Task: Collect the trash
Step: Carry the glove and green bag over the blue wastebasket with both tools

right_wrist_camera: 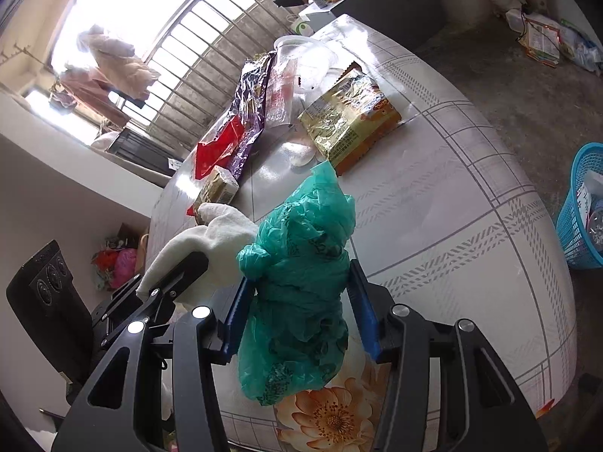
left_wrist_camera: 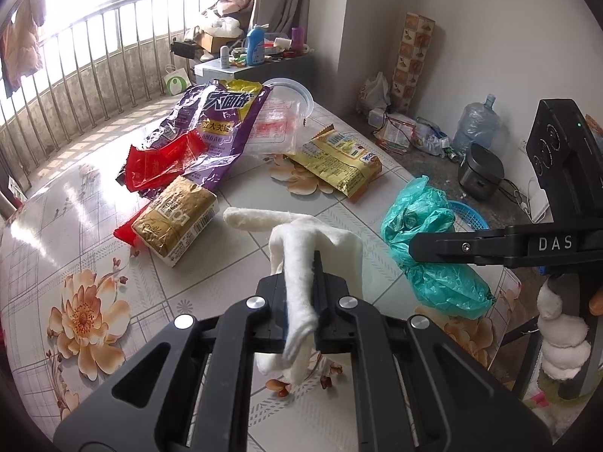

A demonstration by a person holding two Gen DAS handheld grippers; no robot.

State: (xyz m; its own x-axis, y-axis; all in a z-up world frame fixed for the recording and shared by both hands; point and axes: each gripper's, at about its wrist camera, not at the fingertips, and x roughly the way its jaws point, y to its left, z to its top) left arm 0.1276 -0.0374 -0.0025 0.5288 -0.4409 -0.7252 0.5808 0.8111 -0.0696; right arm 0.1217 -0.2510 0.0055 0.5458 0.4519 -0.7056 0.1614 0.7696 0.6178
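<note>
My left gripper is shut on a white cloth, which drapes over the jaws and trails onto the table. In the right wrist view that cloth and a left finger sit at the left. My right gripper is shut on a crumpled green plastic bag, its blue pads pressing both sides, above the table's near edge. The left wrist view shows the bag under a right finger. Further back lie a purple wrapper, red wrapper, gold packet, yellow packet and clear tub.
The table has a glossy floral cover. A blue basket holding trash stands on the floor to its right. A rice cooker, a water jug and bags sit on the floor by the wall. A railing runs behind.
</note>
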